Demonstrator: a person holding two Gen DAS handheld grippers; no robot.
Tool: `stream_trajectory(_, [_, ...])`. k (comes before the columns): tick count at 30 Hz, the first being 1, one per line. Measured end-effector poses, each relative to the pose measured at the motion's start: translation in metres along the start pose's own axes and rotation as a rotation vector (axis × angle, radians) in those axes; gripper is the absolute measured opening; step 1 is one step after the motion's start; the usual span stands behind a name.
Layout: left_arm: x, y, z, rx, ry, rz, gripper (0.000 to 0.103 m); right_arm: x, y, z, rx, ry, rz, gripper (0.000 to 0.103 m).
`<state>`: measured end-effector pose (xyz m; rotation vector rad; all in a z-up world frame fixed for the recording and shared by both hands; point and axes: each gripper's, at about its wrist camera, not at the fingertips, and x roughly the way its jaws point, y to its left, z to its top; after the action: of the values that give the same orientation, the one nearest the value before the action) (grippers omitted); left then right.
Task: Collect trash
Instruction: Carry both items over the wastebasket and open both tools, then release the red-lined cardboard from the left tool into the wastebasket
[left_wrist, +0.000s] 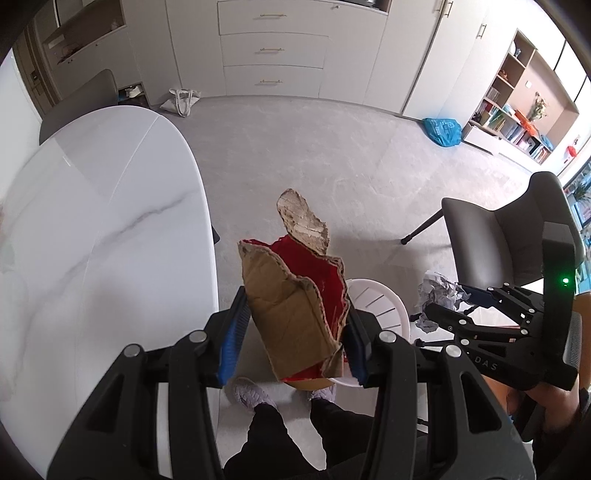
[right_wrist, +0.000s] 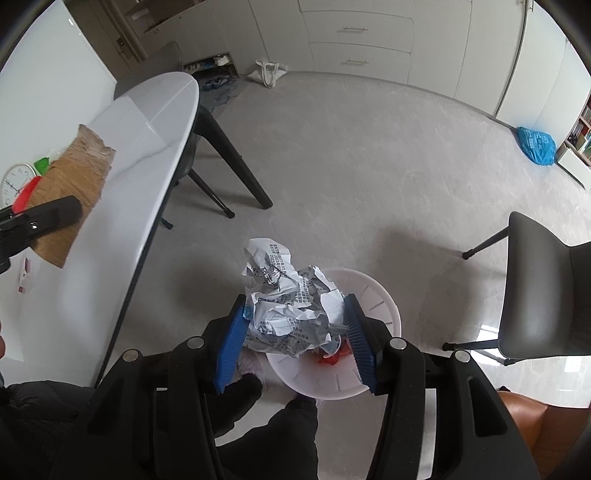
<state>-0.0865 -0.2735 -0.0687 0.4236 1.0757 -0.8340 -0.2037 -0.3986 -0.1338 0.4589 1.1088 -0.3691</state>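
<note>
Step in hand: both grippers are carrying trash toward the white bin (right_wrist: 384, 295) on the floor; I judge the collecting is in its dropping stage.
Left gripper (left_wrist: 291, 332): its blue pads are pressing on a torn piece of cardboard (left_wrist: 291, 306), brown on one side and red on the other, which is standing up between the fingers.
Right gripper (right_wrist: 295, 332): its pads are clamping a crumpled printed paper (right_wrist: 291, 306).
Where the paper is: it is hanging right above the bin, partly over the near left rim.
Where the cardboard is: in the left view it is sitting just left of the bin; in the right view it is appearing over the table (right_wrist: 147, 122) edge.
Bin: something red is already lying inside.
Next move: the right fingers are probably needing to part so the paper falls in; the left hand should then be coming over the opening.
Risk: the paper may be catching on the rim.
</note>
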Motion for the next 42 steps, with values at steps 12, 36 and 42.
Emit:
stream_trajectory(12, [0.006, -0.003, 0.000, 0.044, 0.016, -0.007, 0.046, 0.015, -0.011, -0.012, 0.023, 0.033, -0.005, 0.054])
stream_trajectory(36, [0.022, -0.021, 0.000, 0.141, 0.053, -0.042, 0.046, 0.003, -0.050, -0.018, 0.159, 0.019, -0.104, 0.093])
stream_trajectory(42, [0.023, -0.028, 0.001, 0.177, 0.056, -0.056, 0.046, -0.004, -0.064, -0.020, 0.189, 0.008, -0.117, 0.094])
